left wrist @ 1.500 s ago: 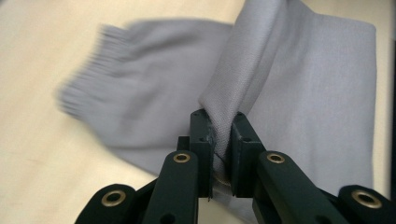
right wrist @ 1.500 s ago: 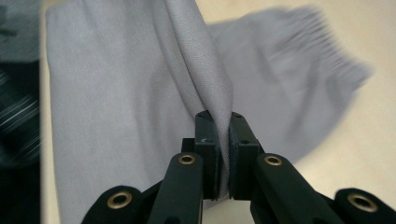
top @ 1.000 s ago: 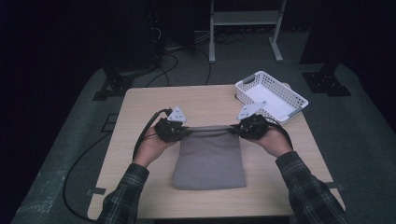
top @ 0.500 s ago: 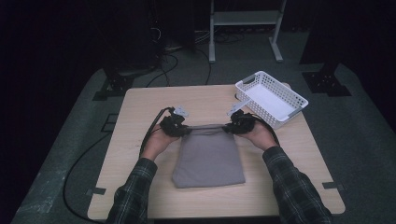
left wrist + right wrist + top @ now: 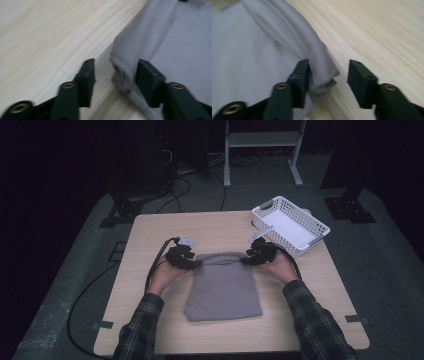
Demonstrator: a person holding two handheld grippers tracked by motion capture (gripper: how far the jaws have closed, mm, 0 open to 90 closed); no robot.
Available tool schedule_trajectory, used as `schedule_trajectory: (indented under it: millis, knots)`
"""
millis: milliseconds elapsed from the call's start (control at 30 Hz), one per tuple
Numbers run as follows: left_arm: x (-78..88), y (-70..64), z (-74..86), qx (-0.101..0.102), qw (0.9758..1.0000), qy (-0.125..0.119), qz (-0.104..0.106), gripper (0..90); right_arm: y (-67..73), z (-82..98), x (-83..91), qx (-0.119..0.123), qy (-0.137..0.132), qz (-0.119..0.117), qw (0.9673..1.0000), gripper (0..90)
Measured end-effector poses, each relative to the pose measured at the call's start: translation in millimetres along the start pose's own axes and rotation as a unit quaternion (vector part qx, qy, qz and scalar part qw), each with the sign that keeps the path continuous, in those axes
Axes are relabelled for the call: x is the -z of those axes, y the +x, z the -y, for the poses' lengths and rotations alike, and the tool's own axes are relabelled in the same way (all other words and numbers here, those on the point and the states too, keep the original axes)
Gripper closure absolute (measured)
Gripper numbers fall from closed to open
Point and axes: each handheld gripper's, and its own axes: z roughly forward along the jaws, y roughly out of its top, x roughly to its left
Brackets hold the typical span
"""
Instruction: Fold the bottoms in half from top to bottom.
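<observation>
A grey folded cloth (image 5: pixel 223 285) lies flat in the middle of the wooden table (image 5: pixel 220 227). My left gripper (image 5: pixel 192 263) sits at the cloth's far left corner and my right gripper (image 5: pixel 248 260) at its far right corner. In the left gripper view the left gripper (image 5: pixel 115 75) stands open, and the bunched corner of the cloth (image 5: pixel 175 45) lies loose between its jaws. The right gripper (image 5: pixel 328 75) is open too, with the cloth (image 5: pixel 262 50) corner resting slack by one jaw. Both pairs of jaws have just been opening, and neither presses on the fabric.
A white plastic basket (image 5: pixel 305 211) stands at the table's far right corner, close behind the right hand. Black cables (image 5: pixel 150 270) trail from the left gripper over the table's left side to the floor. A metal stand (image 5: pixel 260 140) is beyond the table.
Both hands have sunk to the table with the cloth's far edge. That edge now lies flat, and both grippers have let go of its corners.
</observation>
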Motion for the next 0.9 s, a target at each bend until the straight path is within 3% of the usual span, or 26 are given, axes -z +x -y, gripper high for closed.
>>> schedule_trajectory:
  millis: [33,67,100,167,267,300,333,400,600,767,900]
  knots:
    - [0.0,0.0,0.0,0.0,1.0,0.0,0.0,41.5,0.0,0.0,0.0,0.0,0.0,0.0,1.0,46.1]
    - [13.9,-4.6,1.7,-0.009,0.9999,-0.005,-0.013,39.2,0.7,-0.6,11.8,0.005,-0.014,0.004,0.9999,43.7]
    - [20.3,-7.3,2.7,-0.011,0.9998,-0.013,-0.011,38.6,1.9,-0.9,17.7,0.004,-0.023,0.0,0.9997,43.4]
    - [30.3,-16.1,4.9,-0.01,0.9995,-0.03,-0.002,38.7,5.9,-0.8,28.0,0.009,-0.037,-0.001,0.9993,43.4]
    - [37.2,-37.6,8.1,-0.03,0.9986,-0.039,0.021,40.5,16.5,0.0,37.0,0.018,-0.05,-0.009,0.9985,43.5]
    - [37.2,-37.6,8.1,-0.03,0.9986,-0.039,0.021,42.4,16.5,0.0,37.0,0.018,-0.05,-0.009,0.9985,43.5]
    - [37.7,-53.0,10.1,-0.044,0.9976,-0.04,0.034,43.0,24.1,1.4,40.3,0.023,-0.055,-0.018,0.9981,44.4]
    - [36.7,-71.0,13.5,-0.057,0.9964,-0.04,0.048,42.8,31.5,3.9,42.5,0.027,-0.058,-0.025,0.9976,44.3]
    - [31.7,-103.0,22.5,-0.067,0.9946,-0.029,0.074,36.6,53.4,18.7,44.5,0.031,-0.058,-0.052,0.9965,39.3]
    - [23.5,-120.4,23.9,-0.069,0.9954,-0.017,0.064,26.6,73.0,37.6,43.9,0.048,-0.052,-0.052,0.9961,36.3]
    - [15.6,-124.5,16.7,-0.073,0.9952,-0.015,0.063,16.8,79.6,54.8,48.2,0.05,-0.036,-0.05,0.9969,30.8]
